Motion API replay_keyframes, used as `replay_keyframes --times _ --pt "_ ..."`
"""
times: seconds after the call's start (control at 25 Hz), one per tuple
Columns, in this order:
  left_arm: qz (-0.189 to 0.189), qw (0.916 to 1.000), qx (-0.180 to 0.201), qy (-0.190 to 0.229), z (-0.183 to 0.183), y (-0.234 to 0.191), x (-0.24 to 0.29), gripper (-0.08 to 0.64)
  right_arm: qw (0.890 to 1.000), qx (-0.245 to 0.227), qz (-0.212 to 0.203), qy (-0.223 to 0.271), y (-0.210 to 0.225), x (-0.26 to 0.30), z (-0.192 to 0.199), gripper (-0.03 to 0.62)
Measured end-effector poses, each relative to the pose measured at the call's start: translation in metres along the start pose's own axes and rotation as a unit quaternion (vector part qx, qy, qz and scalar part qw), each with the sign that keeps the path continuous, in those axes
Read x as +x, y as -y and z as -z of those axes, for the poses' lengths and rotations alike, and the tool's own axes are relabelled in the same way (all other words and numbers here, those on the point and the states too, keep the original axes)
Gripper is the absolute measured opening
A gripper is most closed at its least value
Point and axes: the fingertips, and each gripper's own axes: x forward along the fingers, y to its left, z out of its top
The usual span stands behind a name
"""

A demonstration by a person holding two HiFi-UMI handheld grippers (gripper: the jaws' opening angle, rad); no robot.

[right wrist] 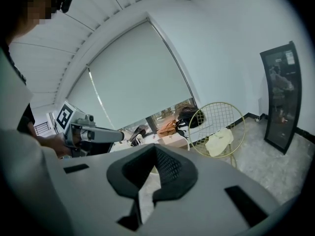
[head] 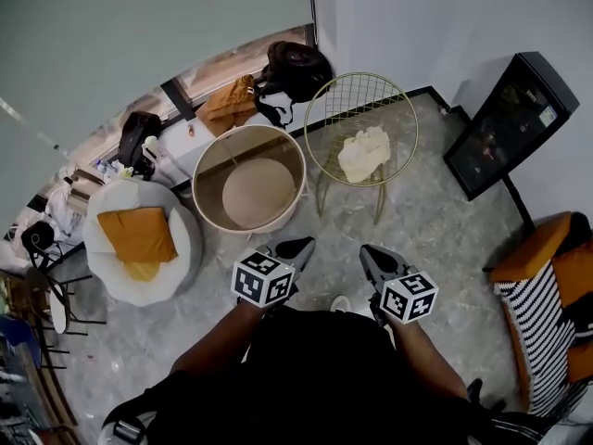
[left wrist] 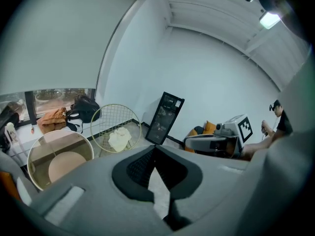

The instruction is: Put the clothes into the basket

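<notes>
Head view: cream cloth (head: 364, 154) lies in the gold wire frame (head: 408, 109), just beside the round basket (head: 208, 172), not in it. Left tool (head: 301, 245) and right tool (head: 369, 251) are both clenched, empty. Only this view catches the orange cushion (head: 139, 235); black panel (head: 510, 123) stands at right.

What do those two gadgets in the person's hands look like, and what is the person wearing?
The left gripper and right gripper are matching grey tools. Each narrows to a pair of black jaws with a fine grid texture on the inner faces. Each carries a cube with black-and-white square markers on its faces. The person wears a black top.
</notes>
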Motion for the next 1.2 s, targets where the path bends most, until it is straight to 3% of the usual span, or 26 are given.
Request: replay_keyframes --times 0.44,0.64,0.96,1.2 --pt "-0.017 0.9995 0.016 -0.018 -0.009 0.021 0.040 0.002 1.000 0.019 -0.008 -0.014 0.051 -0.008 0.003 0.015" --pt "-0.019 0.9994 0.002 -0.030 -0.011 0.001 0.052 0.001 1.000 0.026 -0.004 -0.016 0.061 0.007 -0.001 0.015" --pt "0.018 0.9993 0.004 -0.031 -0.046 -0.043 0.092 0.001 0.998 0.032 0.033 -0.032 0.094 0.051 -0.020 0.015" --pt "0.025 0.9992 0.014 -0.028 -0.088 -0.112 0.118 0.002 0.996 -0.023 0.063 -0.060 0.117 0.117 -0.051 0.015"
